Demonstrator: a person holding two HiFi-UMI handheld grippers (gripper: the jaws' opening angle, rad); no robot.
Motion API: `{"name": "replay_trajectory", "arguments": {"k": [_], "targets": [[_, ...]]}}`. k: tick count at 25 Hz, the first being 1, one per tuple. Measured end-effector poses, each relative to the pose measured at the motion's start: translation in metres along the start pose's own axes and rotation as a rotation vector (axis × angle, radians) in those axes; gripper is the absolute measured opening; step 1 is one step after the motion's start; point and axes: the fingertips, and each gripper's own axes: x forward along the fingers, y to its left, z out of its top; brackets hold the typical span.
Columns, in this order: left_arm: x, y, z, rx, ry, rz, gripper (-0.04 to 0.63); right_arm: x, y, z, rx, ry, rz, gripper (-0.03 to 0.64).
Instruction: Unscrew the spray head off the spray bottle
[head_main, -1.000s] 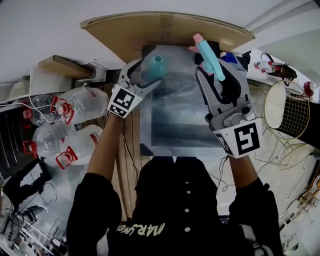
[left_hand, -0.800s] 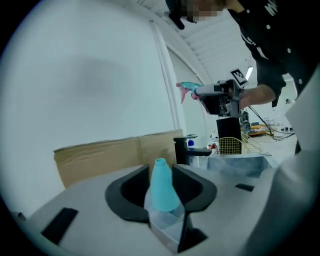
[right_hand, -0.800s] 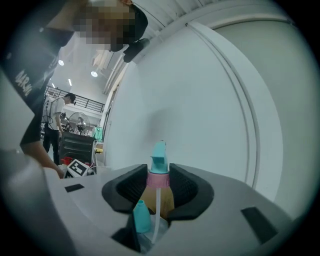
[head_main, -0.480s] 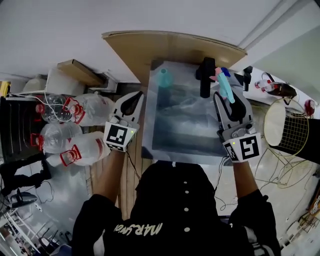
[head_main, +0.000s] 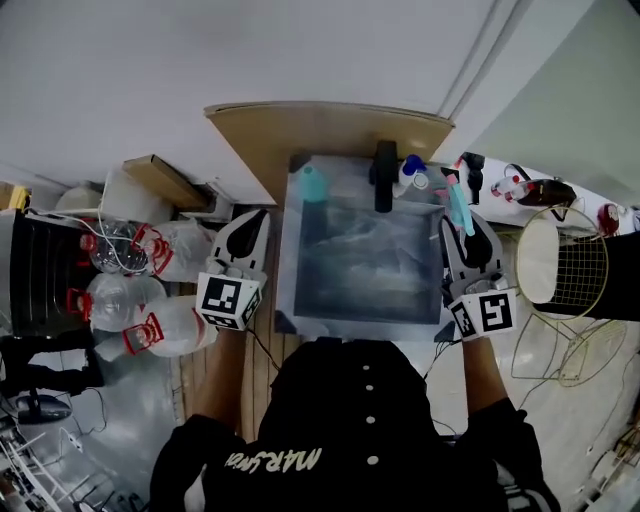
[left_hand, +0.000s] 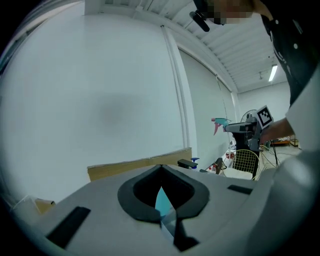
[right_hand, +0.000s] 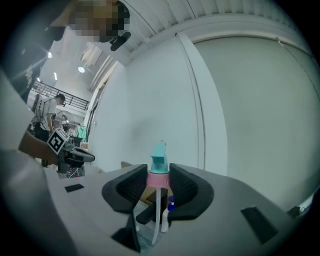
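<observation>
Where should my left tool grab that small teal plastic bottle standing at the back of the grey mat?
Grip the small teal plastic bottle round its body, below the neck, coming in level from its left, where the left tool is. The bottle stands upright, and that side looks free.

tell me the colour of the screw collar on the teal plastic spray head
Pink; the screw collar shows best in the right gripper view.

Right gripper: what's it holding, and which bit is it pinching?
The right gripper holds the spray head, its jaws pinching the pink collar; the tube hangs free below.
</observation>
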Motion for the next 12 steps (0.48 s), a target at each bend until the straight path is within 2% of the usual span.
{"name": "replay_trajectory", "arguments": {"k": [4,12], "targets": [[-0.009,-0.013,0.015,0.018,-0.037,-0.029,0.025,-0.027,-0.023,0.000,-0.017,0.003,-0.070,0.150],[-0.024,-0.019,0.030,-0.001,-0.083,-0.028,0.025,-0.075,-0.066,0.001,-0.008,0.016,-0.226,0.150]]}}
